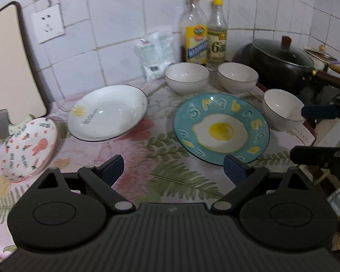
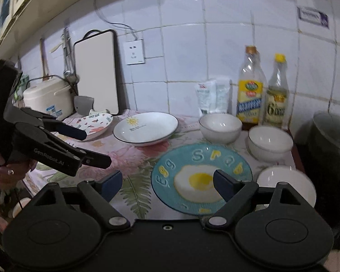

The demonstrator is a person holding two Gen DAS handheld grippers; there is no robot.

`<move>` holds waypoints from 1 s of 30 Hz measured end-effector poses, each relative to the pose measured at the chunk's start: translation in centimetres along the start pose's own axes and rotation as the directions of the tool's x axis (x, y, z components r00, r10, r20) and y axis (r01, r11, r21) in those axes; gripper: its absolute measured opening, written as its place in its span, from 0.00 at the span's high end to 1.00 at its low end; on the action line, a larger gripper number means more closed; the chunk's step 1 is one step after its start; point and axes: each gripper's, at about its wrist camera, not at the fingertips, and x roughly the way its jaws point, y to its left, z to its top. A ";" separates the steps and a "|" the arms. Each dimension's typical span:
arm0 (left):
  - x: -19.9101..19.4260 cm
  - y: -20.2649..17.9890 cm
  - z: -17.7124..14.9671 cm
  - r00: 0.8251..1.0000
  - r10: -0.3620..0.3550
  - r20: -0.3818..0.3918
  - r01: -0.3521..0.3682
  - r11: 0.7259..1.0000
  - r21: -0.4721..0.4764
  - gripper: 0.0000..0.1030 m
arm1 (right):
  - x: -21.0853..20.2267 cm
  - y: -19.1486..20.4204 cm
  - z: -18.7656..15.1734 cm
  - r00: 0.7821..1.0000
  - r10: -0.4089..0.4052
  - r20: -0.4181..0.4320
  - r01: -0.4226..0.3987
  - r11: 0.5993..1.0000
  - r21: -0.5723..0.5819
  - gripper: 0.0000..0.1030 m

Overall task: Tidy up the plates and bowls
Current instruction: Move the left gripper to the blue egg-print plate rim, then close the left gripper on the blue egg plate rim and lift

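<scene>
On the floral counter lie a blue egg plate (image 1: 221, 128) (image 2: 201, 178), a white sun plate (image 1: 107, 112) (image 2: 145, 127) and a rabbit-pattern dish (image 1: 29, 148) (image 2: 95, 122). Three white bowls stand behind and right: one (image 1: 186, 77) (image 2: 220, 127), a second (image 1: 237, 75) (image 2: 269, 142), a third (image 1: 282, 108) (image 2: 285, 184). My left gripper (image 1: 173, 170) is open and empty above the counter in front of the plates; it also shows in the right wrist view (image 2: 97, 147). My right gripper (image 2: 167, 183) is open and empty above the egg plate's near edge; it also shows in the left wrist view (image 1: 298, 133).
Two oil bottles (image 1: 196, 31) (image 1: 216, 36) and a white bag (image 1: 155, 55) stand at the tiled wall. A black wok with lid (image 1: 281, 61) sits at the right. A cutting board (image 2: 97, 72) leans at the left by a rice cooker (image 2: 47, 97).
</scene>
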 end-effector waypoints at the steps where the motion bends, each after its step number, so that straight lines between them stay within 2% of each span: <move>1: 0.4 -0.2 0.0 1.000 -0.003 0.001 0.003 1.000 0.003 0.07 | 0.2 -0.4 -0.5 1.000 0.003 0.000 -0.003 1.000 0.024 0.12; 7: 3.0 -0.4 -0.5 0.999 -0.039 0.007 0.039 0.999 -0.022 0.07 | 2.0 -2.1 -3.6 1.000 -0.008 0.024 0.005 0.994 0.108 0.12; 11: 4.9 -0.4 -0.9 0.999 -0.025 0.028 0.026 0.999 -0.045 0.07 | 3.9 -2.8 -5.1 0.997 -0.072 0.011 0.070 0.992 0.103 0.12; 14: 6.4 -0.2 -1.1 0.999 -0.023 0.038 0.025 0.997 -0.067 0.09 | 5.2 -3.7 -6.0 0.994 -0.108 0.007 0.106 0.984 0.141 0.12; 20: 9.4 -1.3 -1.6 0.995 0.027 0.092 -0.025 0.999 -0.019 0.09 | 7.8 -5.9 -6.8 0.987 -0.162 0.008 0.157 0.967 0.200 0.13; 25: 11.5 -1.1 -1.4 0.995 -0.007 0.099 0.016 0.997 -0.081 0.11 | 9.5 -6.6 -7.1 0.982 -0.190 -0.007 0.185 0.950 0.251 0.13; 27: 12.4 -0.9 -1.2 0.995 -0.010 0.096 0.019 0.995 -0.099 0.18 | 9.7 -6.5 -7.2 0.980 -0.199 0.010 0.190 0.948 0.257 0.15; 29: 13.3 -0.6 -1.0 0.997 -0.022 0.074 0.031 0.992 -0.123 0.34 | 9.9 -6.4 -7.1 0.978 -0.206 0.016 0.194 0.945 0.264 0.20; 30: 13.7 -0.4 -1.0 0.997 -0.036 0.061 0.044 0.990 -0.136 0.38 | 10.0 -6.4 -7.0 0.978 -0.210 0.019 0.197 0.943 0.266 0.24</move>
